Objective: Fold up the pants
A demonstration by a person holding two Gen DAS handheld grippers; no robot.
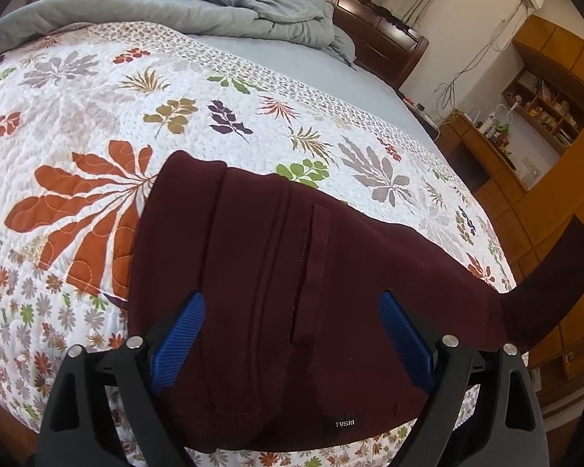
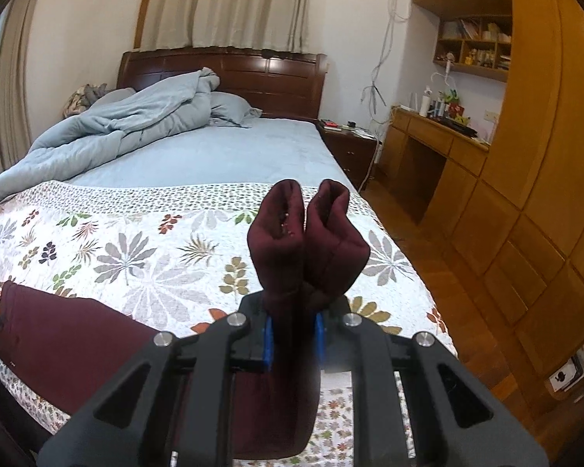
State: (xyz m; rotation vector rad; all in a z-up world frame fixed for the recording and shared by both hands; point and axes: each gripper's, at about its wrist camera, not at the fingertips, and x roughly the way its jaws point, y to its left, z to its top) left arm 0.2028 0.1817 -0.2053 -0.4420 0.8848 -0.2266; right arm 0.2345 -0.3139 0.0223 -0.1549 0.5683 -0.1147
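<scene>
While on floral quilt (image 1: 97, 116), maroon pants (image 1: 292, 272).

Bed (image 2: 222, 155): carrying everything.
Quilt (image 1: 97, 116): lying across the near end.
Duvet (image 2: 116, 124): lying bunched by the headboard.
Pants (image 1: 272, 272): partly lying on the quilt.

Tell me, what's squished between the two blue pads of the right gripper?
The right wrist view shows the dark red pants: the right gripper is shut on the bunched leg ends, which stick up past its blue pads.
</scene>
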